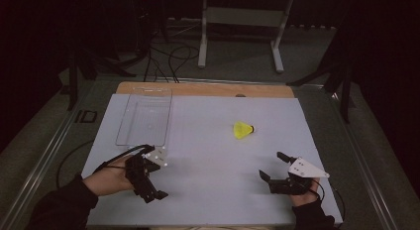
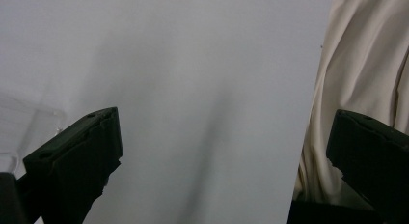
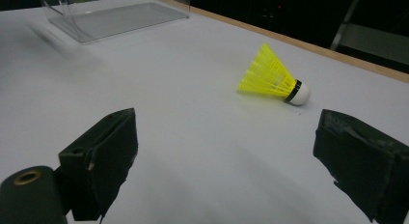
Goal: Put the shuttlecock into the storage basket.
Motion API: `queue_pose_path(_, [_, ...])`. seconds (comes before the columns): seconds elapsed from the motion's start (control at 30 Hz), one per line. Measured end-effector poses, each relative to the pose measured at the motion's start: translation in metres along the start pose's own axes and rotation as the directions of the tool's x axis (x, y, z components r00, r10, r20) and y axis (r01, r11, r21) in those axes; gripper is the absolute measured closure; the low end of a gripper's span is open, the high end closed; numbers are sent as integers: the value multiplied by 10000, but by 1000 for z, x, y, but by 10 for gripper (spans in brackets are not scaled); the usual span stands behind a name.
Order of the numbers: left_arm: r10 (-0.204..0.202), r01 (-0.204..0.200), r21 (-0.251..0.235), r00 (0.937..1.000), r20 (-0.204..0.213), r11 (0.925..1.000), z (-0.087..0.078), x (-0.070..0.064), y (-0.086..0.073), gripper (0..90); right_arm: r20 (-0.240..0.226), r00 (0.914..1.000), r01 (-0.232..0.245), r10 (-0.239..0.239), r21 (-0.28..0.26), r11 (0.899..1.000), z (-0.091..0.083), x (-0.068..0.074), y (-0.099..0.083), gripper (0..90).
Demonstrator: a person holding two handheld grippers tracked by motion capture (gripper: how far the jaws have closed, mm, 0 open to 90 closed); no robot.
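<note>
The right gripper (image 1: 276, 168) rests low over the near right part of the white table (image 1: 208, 155), its jaws spread wide with nothing between them. In the right gripper view the jaws frame bare table, and just beyond them, a little toward the right jaw, lies the yellow shuttlecock (image 3: 274, 77). It is on its side, apart from everything else, its long axis running roughly across the gripper's line of sight: the white cork tip points right and the flared skirt points left and slightly up. From above, the shuttlecock (image 1: 243, 130) sits right of the table's middle, forward and somewhat left of the right gripper, near it but not touching. The left gripper (image 1: 148, 176) is at the near left, jaws also apart and empty, turned toward the table's near edge; it is well apart from the shuttlecock, so the right hand is plainly the nearer one. A reach forward would probably need the jaws to close across the skirt or the cork rather than along its length. A clear tray (image 1: 145, 116) lies at the far left.
</note>
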State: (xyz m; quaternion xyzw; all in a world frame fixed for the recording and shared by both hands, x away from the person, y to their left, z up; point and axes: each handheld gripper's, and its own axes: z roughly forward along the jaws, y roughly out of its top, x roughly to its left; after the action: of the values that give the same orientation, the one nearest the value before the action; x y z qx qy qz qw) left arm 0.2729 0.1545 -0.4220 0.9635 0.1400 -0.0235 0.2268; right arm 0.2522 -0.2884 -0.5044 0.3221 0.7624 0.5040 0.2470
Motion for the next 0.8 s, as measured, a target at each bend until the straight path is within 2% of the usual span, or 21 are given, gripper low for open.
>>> queue_pose_path(0.13, [66,-70,593,9999,79,9982,5,-1,7,0,8,10000,15,-15,39,10000,0,0,0,85])
queue_pose_path(0.23, [61,-53,1002,10000,-75,9950,7,-3,12,0,4,10000,16,-16,53,10000,0,0,0,85])
queue_pose_path(0.4, [-168,174,1517,9998,-54,9883,10,-5,23,0,15,10000,3,-3,70,10000,0,0,0,85])
queue_pose_path(0.47, [-395,434,1759,9989,-255,9835,12,-4,26,0,4,10000,1,-1,62,10000,0,0,0,85])
queue_pose_path(0.53, [-561,648,1860,9971,-519,9804,14,-3,30,0,25,10000,21,-21,71,10000,1,-1,0,85])
queue_pose_path(0.67, [-1078,1210,1991,9913,-761,9725,17,1,36,0,13,10000,2,-2,56,10000,1,-1,-1,85])
queue_pose_path(0.8, [-1141,1273,1945,9904,-774,9726,19,2,41,0,27,10000,-2,2,65,10000,1,0,0,85])
